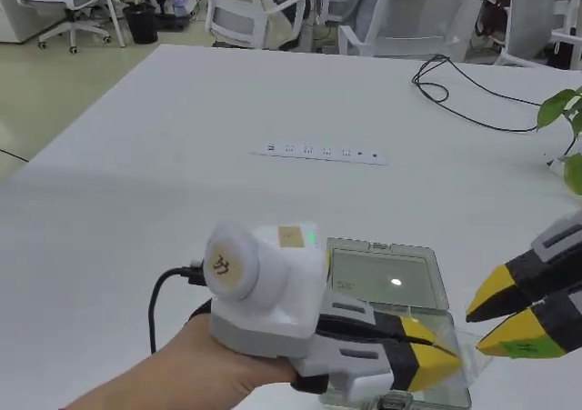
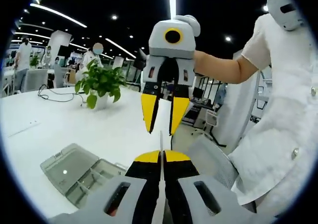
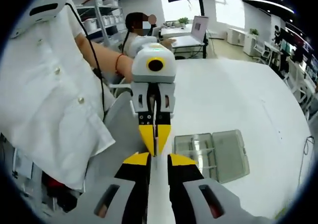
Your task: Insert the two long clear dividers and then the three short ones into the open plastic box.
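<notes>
I have the left gripper (image 1: 446,360) low in the middle of the head view, held in a hand (image 1: 209,365) that comes in from the lower left, with its black-and-yellow jaws pointing right. The jaws are pressed together. In the left gripper view a thin clear plastic strip (image 2: 160,142) stands edge-on out of their tips, so I read them as pinching it. It is too thin for me to tell whether it is a long or a short divider.

The right gripper (image 1: 477,330) comes in from the right edge of the head view, facing the left one. Its two yellow tips are spread apart, and the left gripper view shows the same gap between them. The two sets of tips are close, nose to nose, and I cannot tell whether the right jaws touch the strip.

The clear rectangular plastic box with its hinged lid laid open (image 1: 386,278) lies flat on the large white table (image 1: 227,110), directly beneath and just behind the left gripper. The lid is on the far side from me, and the tray half is partly hidden under the jaws. In the right gripper view the box (image 3: 228,154) sits to the right of the jaws and I can see some ribs inside the tray, though I cannot tell how many.

Farther back on the table are a white power strip (image 1: 323,152), a looped black cable (image 1: 473,83) and a leafy green potted plant (image 1: 568,119).
</notes>
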